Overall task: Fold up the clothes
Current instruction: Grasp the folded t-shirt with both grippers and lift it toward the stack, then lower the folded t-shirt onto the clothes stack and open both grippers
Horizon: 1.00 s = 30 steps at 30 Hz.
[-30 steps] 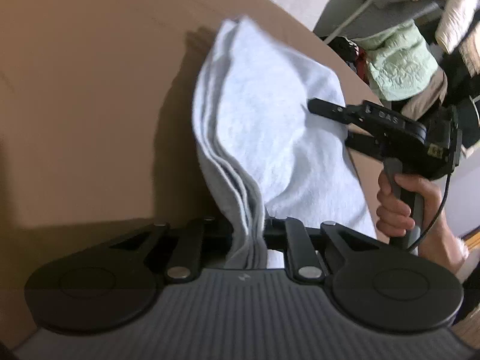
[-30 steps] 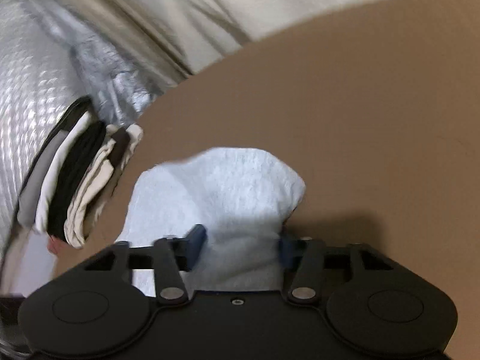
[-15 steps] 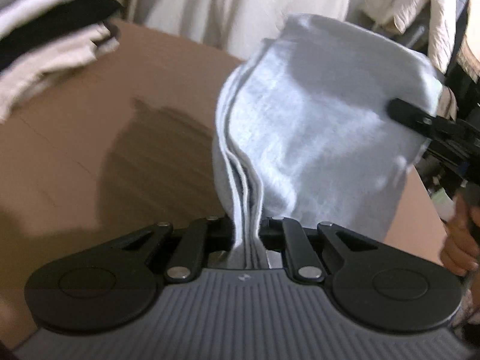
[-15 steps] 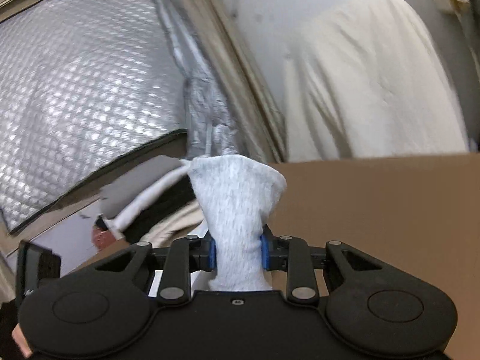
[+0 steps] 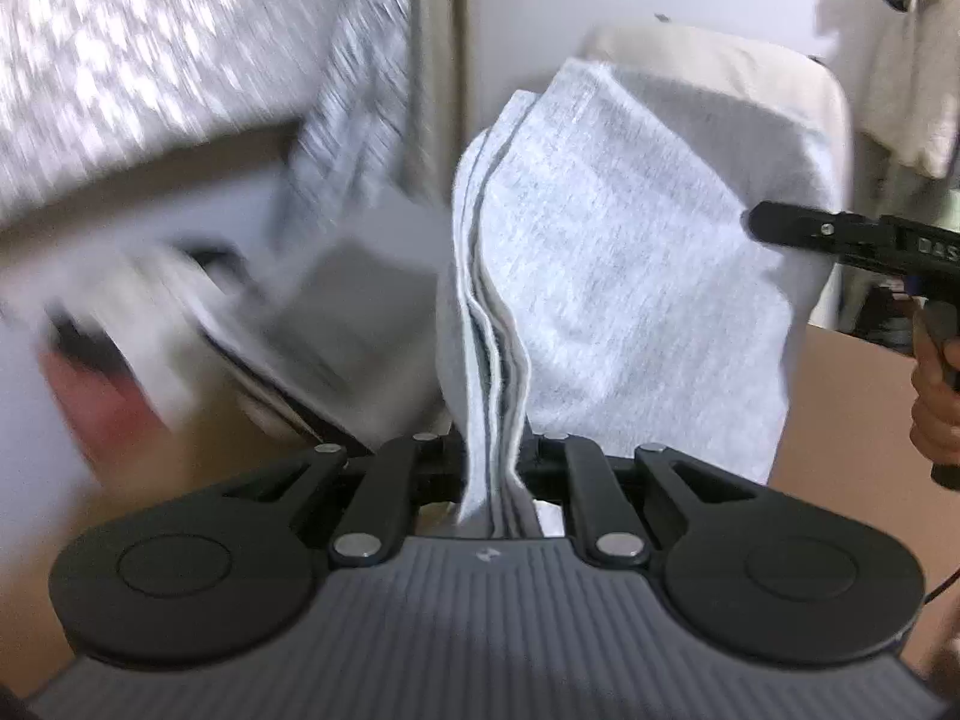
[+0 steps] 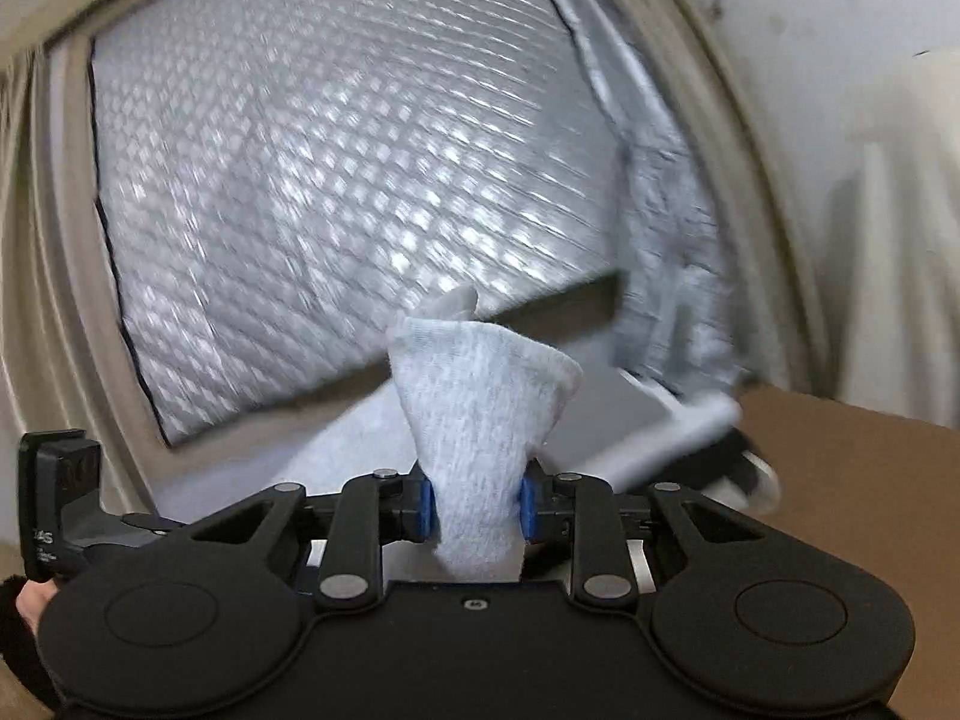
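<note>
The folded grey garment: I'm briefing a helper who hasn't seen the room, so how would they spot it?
Look above the brown table. The folded grey garment hangs there between two handheld tools, the left tool pinching its layered edge and the right tool its bunched corner. Unlike the blurred stack of clothes beyond, it is pale heather grey.

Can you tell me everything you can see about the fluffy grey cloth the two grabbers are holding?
The grey cloth is pale, soft, fleecy-looking knit, folded into several layers whose edges run side by side. It hangs in the air above the brown table. The left gripper pinches its layered edge; the right gripper squeezes a bunched corner between blue pads.
</note>
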Each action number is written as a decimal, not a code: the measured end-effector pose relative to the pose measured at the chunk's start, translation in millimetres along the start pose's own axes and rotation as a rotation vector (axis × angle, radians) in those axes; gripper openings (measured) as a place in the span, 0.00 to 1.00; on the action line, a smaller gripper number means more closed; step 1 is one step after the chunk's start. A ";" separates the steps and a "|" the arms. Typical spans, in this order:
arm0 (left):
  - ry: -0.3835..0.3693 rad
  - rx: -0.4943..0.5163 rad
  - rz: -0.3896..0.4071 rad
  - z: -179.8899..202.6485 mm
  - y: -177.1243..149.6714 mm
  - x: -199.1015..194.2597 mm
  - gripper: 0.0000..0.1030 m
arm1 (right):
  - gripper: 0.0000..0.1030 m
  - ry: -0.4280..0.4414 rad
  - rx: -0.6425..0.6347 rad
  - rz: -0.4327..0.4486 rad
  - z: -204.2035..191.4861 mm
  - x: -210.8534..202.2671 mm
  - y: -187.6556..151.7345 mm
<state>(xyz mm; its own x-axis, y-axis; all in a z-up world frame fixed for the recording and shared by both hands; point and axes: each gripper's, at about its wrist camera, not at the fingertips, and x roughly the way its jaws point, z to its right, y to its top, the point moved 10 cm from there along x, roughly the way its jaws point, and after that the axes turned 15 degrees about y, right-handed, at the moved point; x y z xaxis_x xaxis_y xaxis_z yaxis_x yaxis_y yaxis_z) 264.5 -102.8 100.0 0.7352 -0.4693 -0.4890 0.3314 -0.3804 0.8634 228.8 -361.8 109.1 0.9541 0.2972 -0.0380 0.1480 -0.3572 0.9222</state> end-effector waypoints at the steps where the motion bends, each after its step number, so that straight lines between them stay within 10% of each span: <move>1: 0.044 0.016 0.009 -17.0 20.0 7.4 0.10 | 0.29 0.027 0.021 0.019 11.9 21.5 12.5; 8: 0.286 0.185 -0.031 -94.6 123.3 130.1 0.24 | 0.30 0.036 0.230 0.134 126.5 156.7 44.6; 10: 0.417 0.222 -0.029 -111.4 119.9 174.8 0.54 | 0.35 -0.067 0.208 0.099 167.9 182.4 18.5; 12: 0.524 0.245 -0.062 -125.3 98.7 221.1 0.50 | 0.37 -0.234 0.179 -0.035 208.0 200.2 -24.7; 16: 0.511 0.262 -0.053 -114.6 51.0 256.4 0.40 | 0.60 -0.214 0.269 0.055 231.3 189.3 -44.9; 21: 0.468 0.114 0.079 -128.5 49.2 238.4 0.39 | 0.61 -0.210 0.337 0.085 247.4 189.8 -28.8; 24: 0.376 0.000 0.168 -134.1 68.9 216.3 0.39 | 0.07 -0.194 0.320 0.137 249.4 183.1 4.9; 26: 0.228 -0.063 0.172 -125.3 79.0 202.5 0.40 | 0.06 -0.227 0.253 0.093 253.0 182.8 17.1; 30: 0.159 0.043 0.045 -91.3 66.5 210.5 0.40 | 0.08 -0.486 -0.094 -0.167 256.3 190.8 4.5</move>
<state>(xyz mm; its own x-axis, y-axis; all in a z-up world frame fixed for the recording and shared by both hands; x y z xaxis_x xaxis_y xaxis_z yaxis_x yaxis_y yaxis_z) 495.3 -154.2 65.9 0.8342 -0.3559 -0.4212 0.2729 -0.3972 0.8762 478.3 -533.7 7.4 0.9336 -0.1099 -0.3411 0.3058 -0.2522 0.9181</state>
